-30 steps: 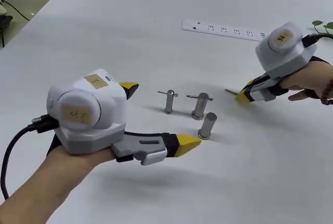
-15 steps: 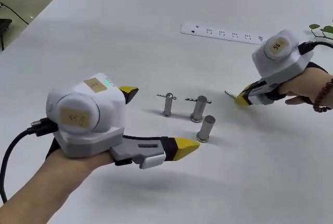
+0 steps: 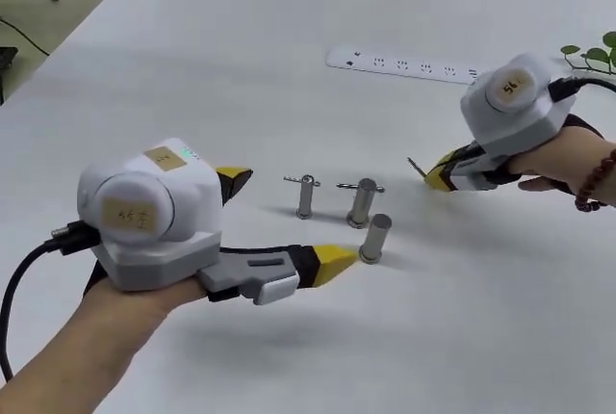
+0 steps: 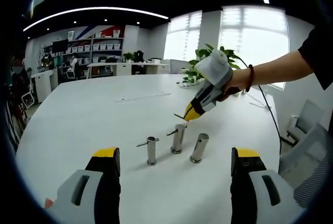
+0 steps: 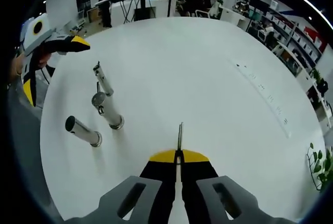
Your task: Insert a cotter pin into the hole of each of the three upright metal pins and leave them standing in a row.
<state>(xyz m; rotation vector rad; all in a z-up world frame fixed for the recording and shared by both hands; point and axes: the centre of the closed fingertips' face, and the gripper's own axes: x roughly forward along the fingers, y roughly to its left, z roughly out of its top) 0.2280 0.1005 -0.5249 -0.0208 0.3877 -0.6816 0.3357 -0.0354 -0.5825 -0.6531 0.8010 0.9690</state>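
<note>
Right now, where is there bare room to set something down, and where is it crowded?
Bare tabletop lies between the power strip and the metal pins, and nearer the person. Crowded around the pins: open left gripper beside them, right gripper with its cotter pin close.

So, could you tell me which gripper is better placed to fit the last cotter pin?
Right: the right gripper is shut on a cotter pin; the left gripper, nearer the bare metal pin, is open and empty.

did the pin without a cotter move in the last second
No. The bare metal pin keeps its spot, upright just in front of the middle pin with the same gap; only the camera shifted.
</note>
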